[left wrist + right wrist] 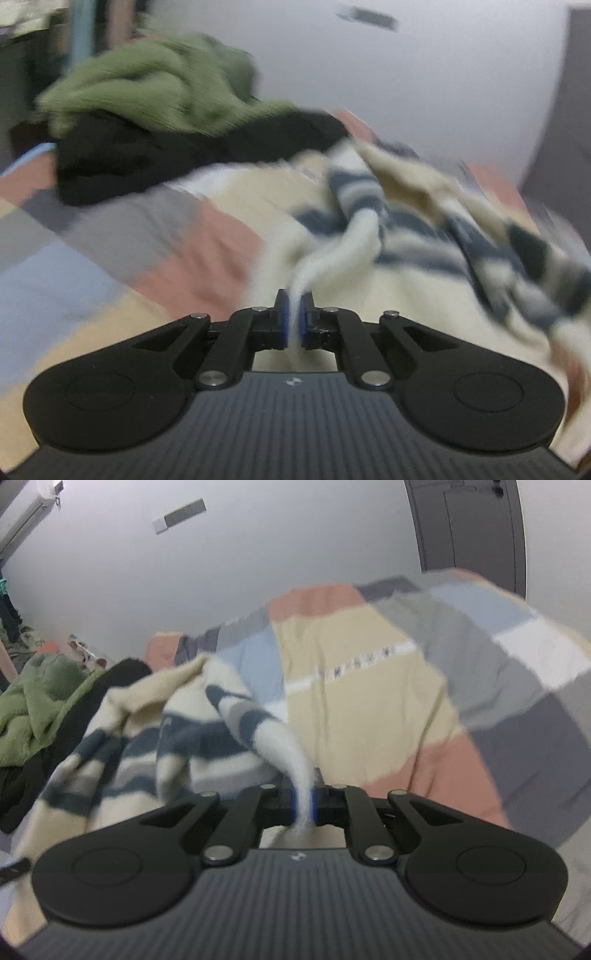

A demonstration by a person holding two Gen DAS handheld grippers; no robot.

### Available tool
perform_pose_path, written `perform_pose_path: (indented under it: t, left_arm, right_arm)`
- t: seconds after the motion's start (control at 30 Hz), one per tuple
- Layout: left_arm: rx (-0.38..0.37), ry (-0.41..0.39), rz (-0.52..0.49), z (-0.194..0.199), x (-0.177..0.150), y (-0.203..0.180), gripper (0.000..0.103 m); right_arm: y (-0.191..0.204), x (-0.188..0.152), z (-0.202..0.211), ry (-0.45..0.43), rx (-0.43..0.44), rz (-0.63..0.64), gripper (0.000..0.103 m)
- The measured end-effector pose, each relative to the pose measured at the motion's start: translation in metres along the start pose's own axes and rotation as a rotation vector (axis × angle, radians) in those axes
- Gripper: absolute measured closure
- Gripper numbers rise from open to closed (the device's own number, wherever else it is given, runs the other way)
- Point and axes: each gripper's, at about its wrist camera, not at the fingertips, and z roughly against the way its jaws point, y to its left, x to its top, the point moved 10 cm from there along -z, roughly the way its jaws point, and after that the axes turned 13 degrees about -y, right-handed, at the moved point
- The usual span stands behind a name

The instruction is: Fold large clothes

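- On the bed (369, 701), over a patchwork cover of peach, cream, grey and pale-blue blocks: a cream sweater with dark blue stripes (424, 236), rumpled and stretched between both tools.
- Left hand-held gripper (294, 314): clamped together on a pale strand of the striped sweater, cloth pinched between the blue pads (284, 317) and running forward and to the right into the bunched body of the garment.
- Right hand-held gripper (304, 801): likewise closed on a pale end of the same sweater (155, 734), cloth twisting away forward and to the left (a sleeve or a hem, cannot tell which).
- Bulk of the sweater lying crumpled on the cover, to the right in the left wrist view and to the left in the right wrist view; much of it blurred.
- Beyond it, a heap: green fleecy garment (159, 85) on top of a black garment (147, 155), the black one touching the far edge of the sweater.
- Same heap at the left margin of the right wrist view, green (40, 701) above black (125, 672).
- Behind the bed: plain white wall (258, 546), with a grey door (469, 524) at the upper right of the right wrist view.
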Motion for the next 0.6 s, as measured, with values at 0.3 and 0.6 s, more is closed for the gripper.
perform_pose_path:
  t: [0.3, 0.6]
  left_arm:
    - [0.264, -0.195, 0.015, -0.028, 0.091, 0.108, 0.097]
    - [0.423, -0.140, 0.120, -0.109, 0.062, 0.180, 0.097]
  right_arm:
    - [-0.041, 0.118, -0.037, -0.138, -0.097, 0.074, 0.093]
    - [-0.117, 0.148, -0.158, -0.113, -0.355, 0.096, 0.093]
